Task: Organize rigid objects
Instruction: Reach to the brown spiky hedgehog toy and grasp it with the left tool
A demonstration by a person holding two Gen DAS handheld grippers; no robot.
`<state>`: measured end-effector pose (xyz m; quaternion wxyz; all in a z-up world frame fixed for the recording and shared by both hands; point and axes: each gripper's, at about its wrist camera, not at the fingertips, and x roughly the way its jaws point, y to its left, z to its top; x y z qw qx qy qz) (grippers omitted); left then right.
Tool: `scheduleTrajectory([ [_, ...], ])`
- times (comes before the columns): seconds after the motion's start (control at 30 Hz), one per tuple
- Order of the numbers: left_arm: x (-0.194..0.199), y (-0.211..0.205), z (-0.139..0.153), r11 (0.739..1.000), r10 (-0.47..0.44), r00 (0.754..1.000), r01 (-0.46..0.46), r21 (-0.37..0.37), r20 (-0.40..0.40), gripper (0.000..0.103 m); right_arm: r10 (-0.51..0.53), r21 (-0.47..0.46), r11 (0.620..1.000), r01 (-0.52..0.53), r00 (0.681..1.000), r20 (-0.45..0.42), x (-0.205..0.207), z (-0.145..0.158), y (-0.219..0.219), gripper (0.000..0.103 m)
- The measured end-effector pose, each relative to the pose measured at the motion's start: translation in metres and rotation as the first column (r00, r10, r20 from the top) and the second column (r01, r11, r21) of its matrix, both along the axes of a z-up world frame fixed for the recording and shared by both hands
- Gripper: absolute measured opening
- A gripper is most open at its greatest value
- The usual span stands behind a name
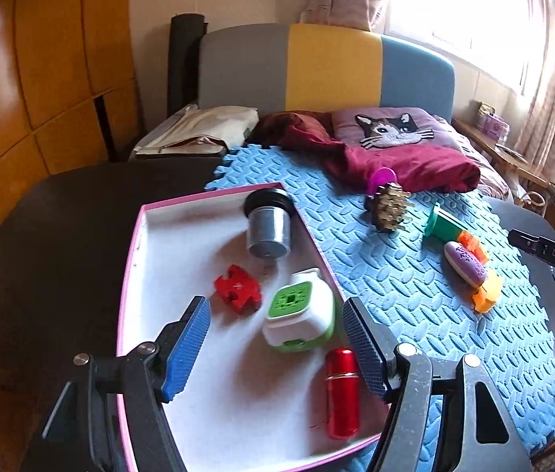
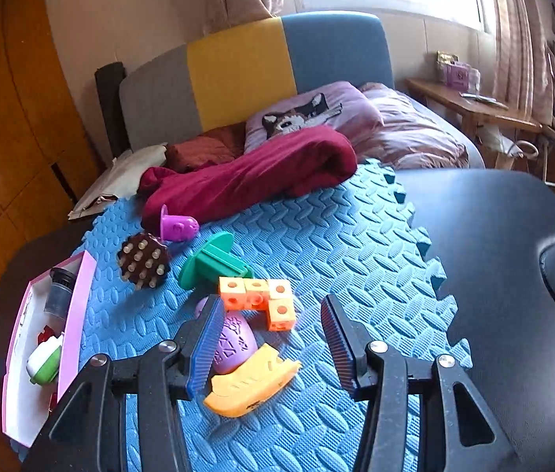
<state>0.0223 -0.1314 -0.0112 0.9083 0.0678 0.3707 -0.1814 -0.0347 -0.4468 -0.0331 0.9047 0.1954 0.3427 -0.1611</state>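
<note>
While my right tongs [image 2: 273, 348] hang parted and empty over the blue foam mat [image 2: 356, 244], the nearest loose pieces are the yellow toy boat [image 2: 252, 383], the purple egg-shaped toy [image 2: 236, 342] touching it, and the orange block cluster [image 2: 263, 301] just behind. All three look like light, hard plastic, so I judge they will not deform, but smooth shells may slip. The boat is long and low; I would pinch it across its narrow hull, not along its length. The egg is rounded and likely to squirt out, so across its middle is safest. The cluster has flat faces that should grip well. Farther back lie a green flanged piece [image 2: 210, 261], a brown studded brush [image 2: 144, 261] and a purple cap [image 2: 177, 228]. My left tongs [image 1: 277, 348] are also released, holding nothing, hovering over the pink-rimmed tray [image 1: 132, 275]. In it lie a grey cylinder [image 1: 269, 224] on its side, a red puzzle piece [image 1: 238, 289], a white-and-green gadget [image 1: 301, 312] and a red metal tube [image 1: 341, 391], all apart from one another, with room left.
</note>
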Motion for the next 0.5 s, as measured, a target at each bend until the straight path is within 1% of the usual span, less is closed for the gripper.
scheduleTrajectory([
  [0.23,0.006,-0.018,-0.005,1.0,-0.03,0.999,0.03,-0.003,-0.038,0.071,-0.024,0.012,1.0,0.025,1.0,-0.019,-0.002,-0.004,-0.002,0.051],
  [0.37,0.014,-0.03,-0.005,0.998,-0.058,0.996,0.057,-0.025,-0.071,0.071,-0.041,0.015,0.999,0.041,0.999,-0.029,-0.003,-0.005,-0.005,0.051],
  [0.5,0.025,-0.049,-0.001,0.995,-0.096,0.992,0.092,-0.048,-0.086,0.071,-0.054,0.022,0.998,0.054,0.998,-0.027,-0.004,-0.005,-0.008,0.051],
])
